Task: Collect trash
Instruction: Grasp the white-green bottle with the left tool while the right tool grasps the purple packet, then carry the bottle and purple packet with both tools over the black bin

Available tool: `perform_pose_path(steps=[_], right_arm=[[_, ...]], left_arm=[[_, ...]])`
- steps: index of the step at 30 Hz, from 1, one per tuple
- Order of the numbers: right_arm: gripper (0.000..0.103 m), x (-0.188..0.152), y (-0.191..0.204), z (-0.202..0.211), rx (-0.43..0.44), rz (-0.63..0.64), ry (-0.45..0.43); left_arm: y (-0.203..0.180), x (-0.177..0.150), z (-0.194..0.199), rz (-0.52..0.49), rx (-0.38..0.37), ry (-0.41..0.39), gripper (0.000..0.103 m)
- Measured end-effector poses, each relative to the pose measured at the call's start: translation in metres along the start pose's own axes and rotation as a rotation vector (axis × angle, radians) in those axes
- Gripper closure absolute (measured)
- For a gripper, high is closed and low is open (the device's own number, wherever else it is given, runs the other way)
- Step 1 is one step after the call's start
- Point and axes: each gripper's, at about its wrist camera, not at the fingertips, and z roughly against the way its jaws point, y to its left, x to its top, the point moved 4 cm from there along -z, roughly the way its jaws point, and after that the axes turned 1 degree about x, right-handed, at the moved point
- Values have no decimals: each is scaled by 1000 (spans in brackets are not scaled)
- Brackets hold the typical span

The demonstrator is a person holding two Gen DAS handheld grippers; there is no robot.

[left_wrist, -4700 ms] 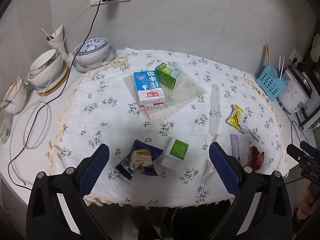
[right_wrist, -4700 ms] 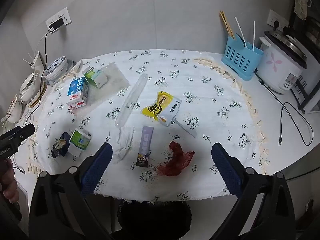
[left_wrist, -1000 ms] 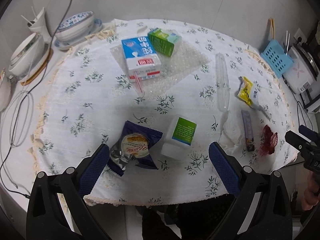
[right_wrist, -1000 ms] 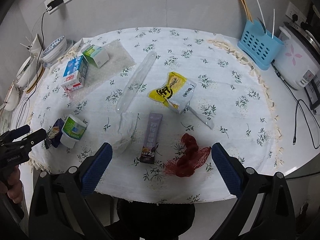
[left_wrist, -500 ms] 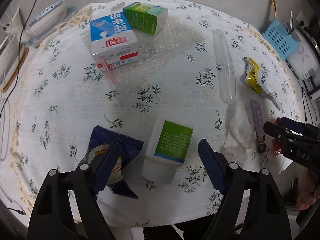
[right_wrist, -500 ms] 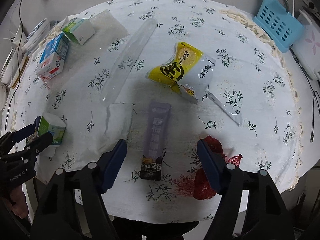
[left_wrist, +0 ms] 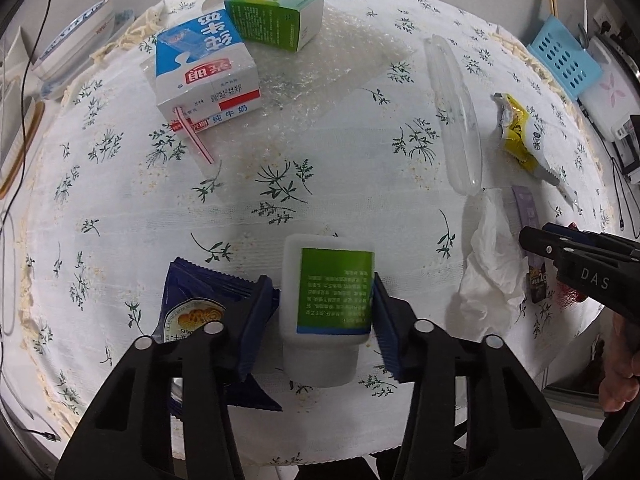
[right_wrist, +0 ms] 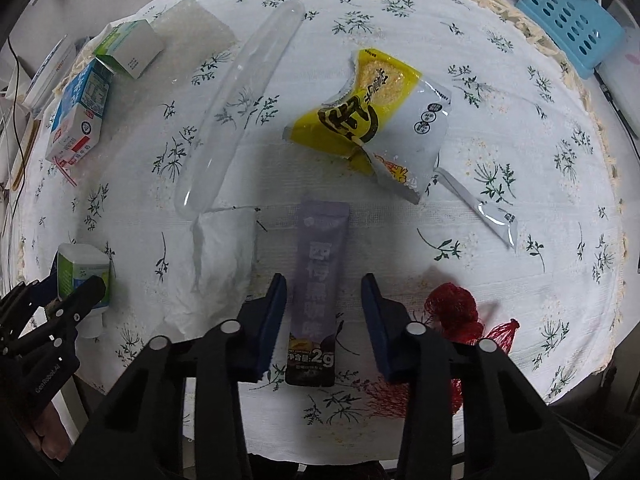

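Observation:
A white bottle with a green label (left_wrist: 328, 292) lies on the flowered tablecloth (left_wrist: 320, 168) near its front edge. My left gripper (left_wrist: 322, 280) points down over it, its jaws closing, and both blue pads (left_wrist: 260, 312) meet the bottle's sides. A purple sachet (right_wrist: 320, 272) lies lengthwise between the closing jaws of my right gripper (right_wrist: 324, 280), with a small gap at each pad (right_wrist: 276, 312). The bottle (right_wrist: 82, 270) and the left gripper (right_wrist: 60, 300) also show at the left of the right wrist view.
Scattered around are a blue snack wrapper (left_wrist: 196, 304), a blue milk carton (left_wrist: 204, 76), a green carton (left_wrist: 276, 16), bubble wrap (left_wrist: 332, 72), a clear tube (right_wrist: 236, 100), a yellow wrapper (right_wrist: 372, 116), a tissue (right_wrist: 224, 248) and red netting (right_wrist: 452, 312). A blue basket (right_wrist: 568, 16) stands far right.
Both grippers have come down close to the table. The left jaws narrowed from wide open onto the bottle, and the right jaws narrowed around the purple sachet.

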Motion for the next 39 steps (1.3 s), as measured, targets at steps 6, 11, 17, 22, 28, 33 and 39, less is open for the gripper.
perform_pose_path(steps=[6,11,17,22,28,33,39], right_arm=[[82,7,1,-5,-15,-22,5],[83,12,-6,-4,-5,-31,-10],[83,4,-10,18,9,-44,-41],[83,4,-11,40,16,-40,-79],[83,-6,-6,59,14,-26,-129],[83,-15,-4,75,15,-23,-163],[83,-32,-7,99,17,-40,-211]], left_arm=[[1,-1,-1,-1,-12,-1,62],[6,0,9,9,-21,-22,62],[14,1,26,26,-26,-58,62],[17,2,40,42,-33,-84,62],[20,1,57,67,-55,-112,62],[22,-2,71,80,-61,-133,62],[21,-13,89,71,-67,-155,62]])
